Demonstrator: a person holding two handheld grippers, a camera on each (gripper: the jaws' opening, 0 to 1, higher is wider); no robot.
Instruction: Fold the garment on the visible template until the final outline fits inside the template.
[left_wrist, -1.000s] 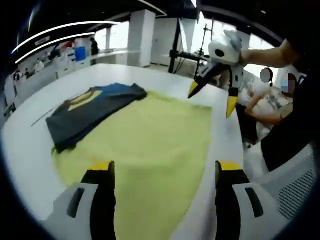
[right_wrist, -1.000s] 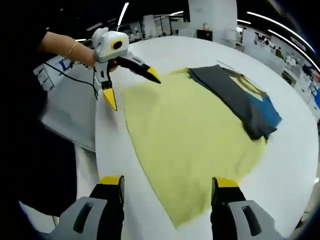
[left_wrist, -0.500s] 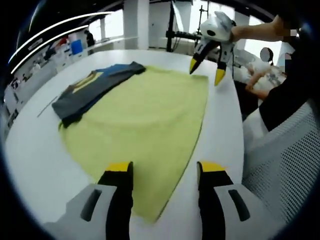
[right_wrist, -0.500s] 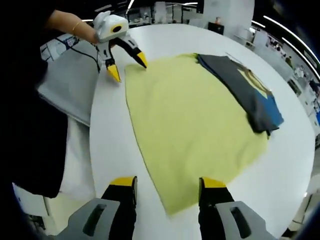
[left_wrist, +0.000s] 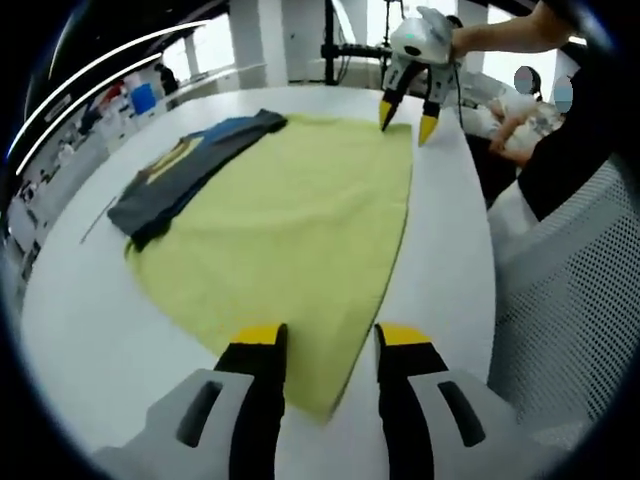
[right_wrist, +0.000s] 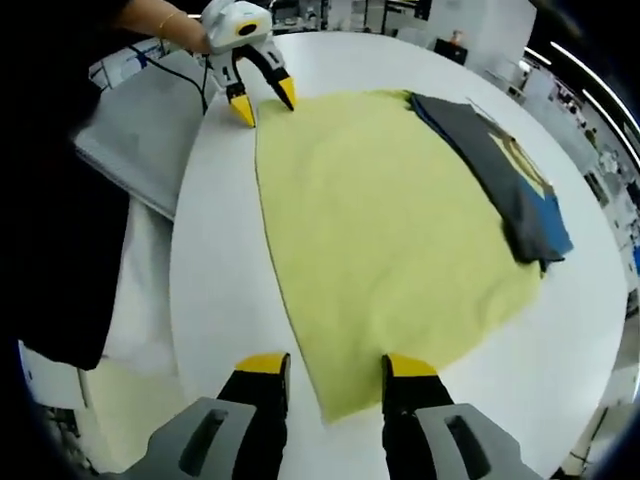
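Straddling the near corner of the yellow cloth (left_wrist: 290, 220), the left gripper (left_wrist: 329, 337) sat low at the tabletop (left_wrist: 80, 330) edge nearest the person, jaws narrowed with a gap left between them, the cloth corner lying in that gap; not clamped as far as could be told. Right gripper (right_wrist: 336, 362) was in the same pose at the cloth's other near corner, jaws close together but apart, tip of the cloth between them. Each gripper also showed far off in the other's view, at the opposite corner along that same edge. Likely reason for the pose: both near corners about to be pinched so the cloth can be lifted and folded away from the person.

Cloth lay spread flat, covering much of the tabletop's middle, one straight edge running just inside the table's near side. A dark grey and blue garment (left_wrist: 190, 170), already folded narrow, lay along the cloth's far edge, partly on the cloth and partly on bare table. Which item served as the template could not be told for sure; a thin dark line (left_wrist: 98, 218) showed on the table beyond the garment. A mesh chair (left_wrist: 560, 300) and the person's dark sleeve were beside the table.
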